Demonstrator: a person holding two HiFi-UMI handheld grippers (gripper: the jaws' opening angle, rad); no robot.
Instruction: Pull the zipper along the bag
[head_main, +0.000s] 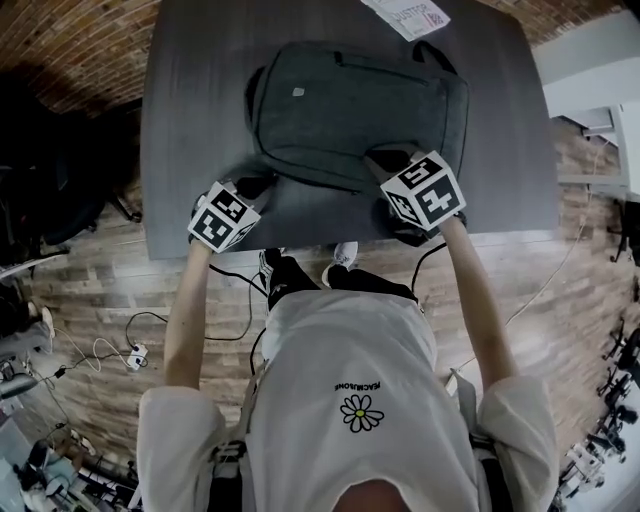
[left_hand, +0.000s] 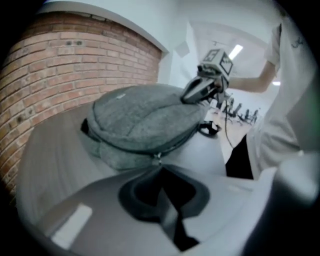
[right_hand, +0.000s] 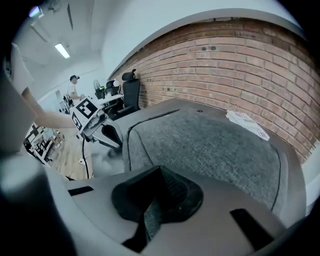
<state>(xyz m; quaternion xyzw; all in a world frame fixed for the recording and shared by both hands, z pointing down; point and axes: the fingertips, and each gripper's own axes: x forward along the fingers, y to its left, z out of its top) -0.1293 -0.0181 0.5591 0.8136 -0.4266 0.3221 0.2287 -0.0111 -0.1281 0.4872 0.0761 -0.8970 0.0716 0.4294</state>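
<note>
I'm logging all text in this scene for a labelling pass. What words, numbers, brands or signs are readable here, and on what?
No text here can be read with certainty.
Paper sheet beyond the backpack: printed lines, too blurred to read.
White shirt: one line of small letters above a daisy, upside down, too small to trust.
Backpack tag: too small to read.
Marker cubes: black-and-white squares, no letters.

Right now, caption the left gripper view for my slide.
Left gripper shut on the zipper pull of the grey backpack; right gripper at its far side.
</note>
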